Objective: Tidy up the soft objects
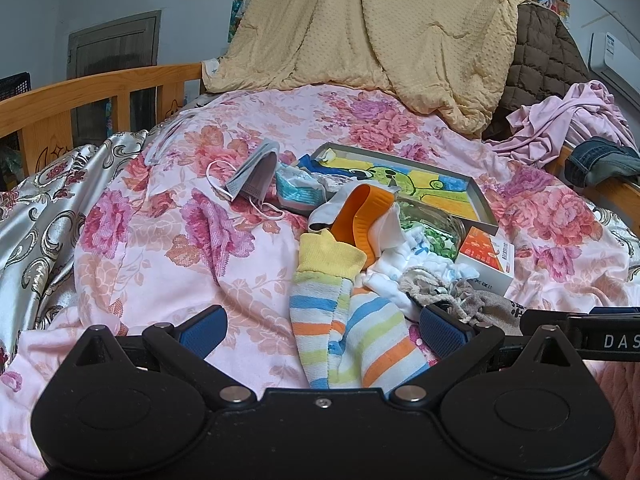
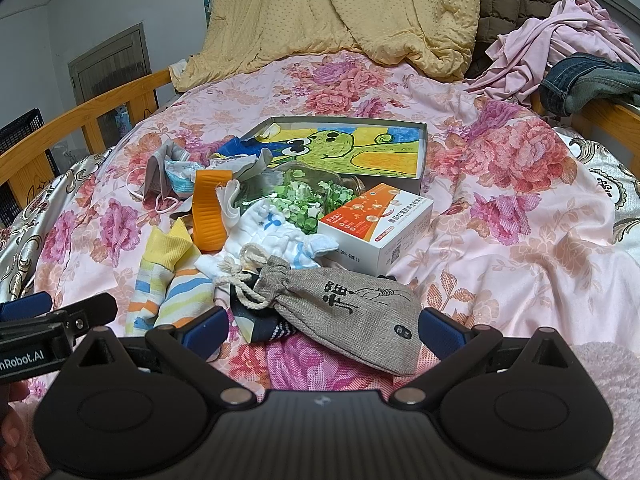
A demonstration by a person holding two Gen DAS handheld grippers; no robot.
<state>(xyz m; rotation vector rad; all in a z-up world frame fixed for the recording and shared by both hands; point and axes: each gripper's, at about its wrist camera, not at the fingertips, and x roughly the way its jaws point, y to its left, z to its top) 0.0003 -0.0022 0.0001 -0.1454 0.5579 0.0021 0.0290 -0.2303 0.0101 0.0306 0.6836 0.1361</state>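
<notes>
A heap of small things lies on the floral bedspread [image 1: 168, 240]. Striped socks [image 1: 352, 336] with yellow cuffs lie between the spread fingers of my left gripper [image 1: 324, 330], which is open and holds nothing. A grey drawstring pouch [image 2: 352, 316] lies between the fingers of my open right gripper [image 2: 324, 330], untouched by either pad. Behind them sit a white baby cloth [image 2: 272, 232], an orange ribbed cup [image 2: 208, 212], grey face masks [image 1: 256, 176] and a dark patterned sock [image 2: 260, 326] under the pouch.
A shallow box with a green cartoon drawing [image 2: 352, 148], a jar of green pieces [image 2: 308, 196] and an orange-white carton [image 2: 380, 224] sit in the heap. A yellow quilt [image 1: 380, 28], brown jacket, pink clothes [image 2: 552, 40] and jeans lie behind. Wooden rails [image 1: 80, 96] edge the bed.
</notes>
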